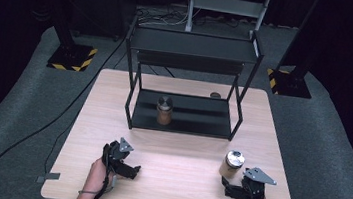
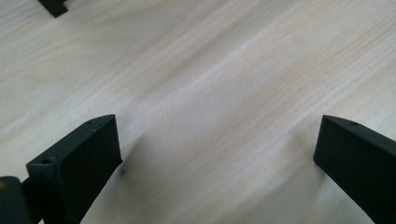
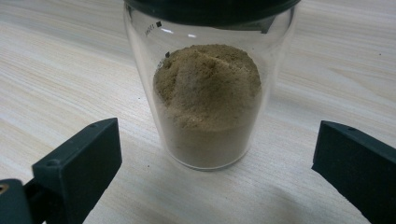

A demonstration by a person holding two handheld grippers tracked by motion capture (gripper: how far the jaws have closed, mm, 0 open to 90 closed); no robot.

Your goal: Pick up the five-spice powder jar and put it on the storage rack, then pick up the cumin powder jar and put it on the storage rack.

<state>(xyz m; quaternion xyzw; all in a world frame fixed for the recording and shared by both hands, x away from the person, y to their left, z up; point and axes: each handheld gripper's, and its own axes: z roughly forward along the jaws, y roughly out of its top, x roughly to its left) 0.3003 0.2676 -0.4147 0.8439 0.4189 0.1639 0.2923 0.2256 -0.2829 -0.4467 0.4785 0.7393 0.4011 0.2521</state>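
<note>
Wooden table (image 1: 176,175) | right gripper (image 3: 217,154) standing spread, jar (image 3: 208,93) of brown powder just ahead between jaws, ungrasped | left gripper (image 2: 219,149) spread, idling | second jar (image 1: 164,110) already sitting on shelf (image 1: 182,118); one left.

Left gripper (image 1: 129,168) near the table (image 1: 173,195) front edge, matte black blocky jaws with small screw holes, grey three-cornered plate on top, right gripper (image 1: 229,187) alike, thin black cable trailing.
</note>
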